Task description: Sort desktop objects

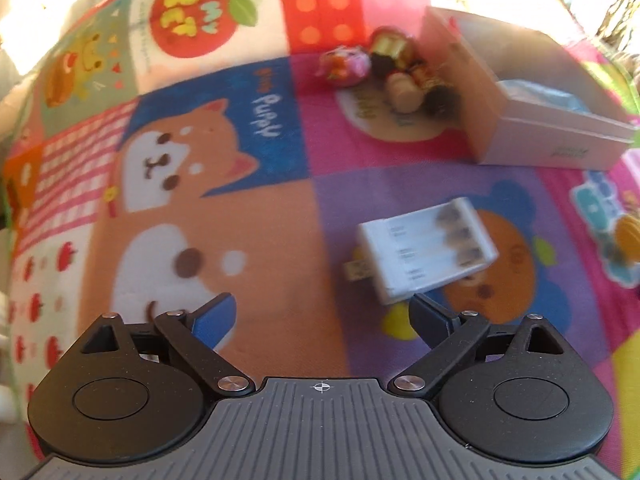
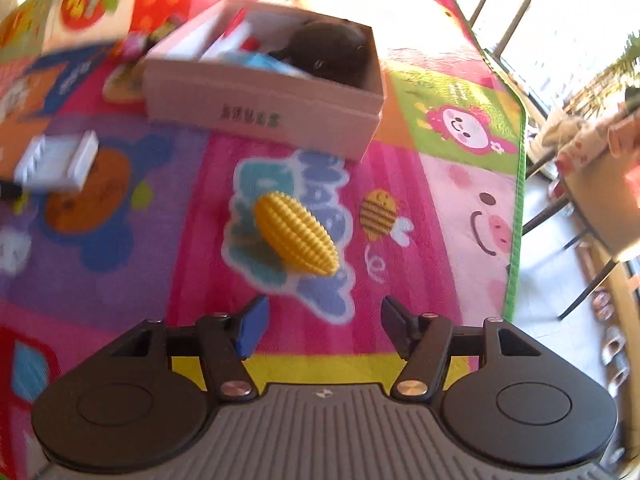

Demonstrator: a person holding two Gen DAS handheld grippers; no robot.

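Observation:
A white battery charger (image 1: 426, 254) with metal prongs lies on the colourful mat, just ahead of my left gripper (image 1: 322, 316), whose jaws stand wide open with nothing between them. The charger shows too at the left of the right wrist view (image 2: 58, 162). A yellow ribbed toy corn (image 2: 296, 234) rests on the mat right in front of my right gripper (image 2: 322, 326), which is open and empty. Behind both stands a pale pink cardboard box (image 2: 260, 108), also seen from the left wrist (image 1: 532, 136), holding a dark round object (image 2: 332, 50) and white and blue items.
A cluster of small things, among them a pink wrapped ball (image 1: 346, 66) and a wooden cylinder (image 1: 404, 90), sits left of the box. The mat's green edge (image 2: 518, 208) drops off at the right, with chair legs (image 2: 560, 208) and floor beyond.

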